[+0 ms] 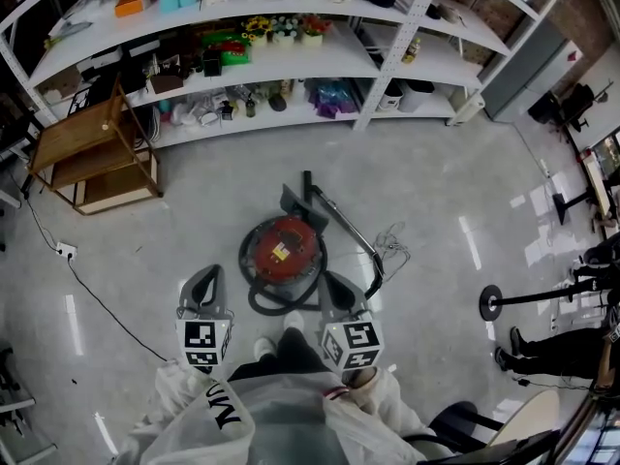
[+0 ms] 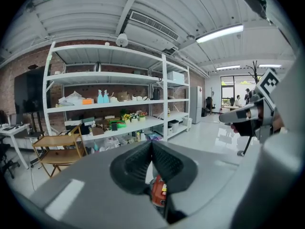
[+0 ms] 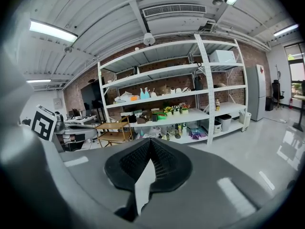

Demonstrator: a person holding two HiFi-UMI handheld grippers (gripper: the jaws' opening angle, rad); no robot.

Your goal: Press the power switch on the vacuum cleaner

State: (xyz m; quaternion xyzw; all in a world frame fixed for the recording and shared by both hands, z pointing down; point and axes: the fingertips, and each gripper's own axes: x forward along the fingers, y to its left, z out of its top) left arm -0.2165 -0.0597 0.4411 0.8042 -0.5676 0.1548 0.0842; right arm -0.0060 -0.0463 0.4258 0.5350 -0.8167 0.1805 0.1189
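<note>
The vacuum cleaner [image 1: 284, 248] is a round red canister with a black hose coiled around it, standing on the grey floor just ahead of my feet. Its metal wand [image 1: 344, 219] runs off to the right. My left gripper [image 1: 211, 273] hangs shut to the canister's left, above the floor and clear of it. My right gripper [image 1: 335, 281] is shut as well, by the canister's right near edge. In the left gripper view the shut gripper [image 2: 152, 145] shows a sliver of the red vacuum cleaner [image 2: 157, 192] below its tips. In the right gripper view the gripper [image 3: 150, 143] holds nothing.
Long white shelves [image 1: 291, 61] full of small items line the far side. A wooden folding rack [image 1: 92, 148] stands at the left, with a cable and socket [image 1: 66, 251] on the floor. A round-based stand [image 1: 492, 303] and a person's legs [image 1: 547, 349] are at the right.
</note>
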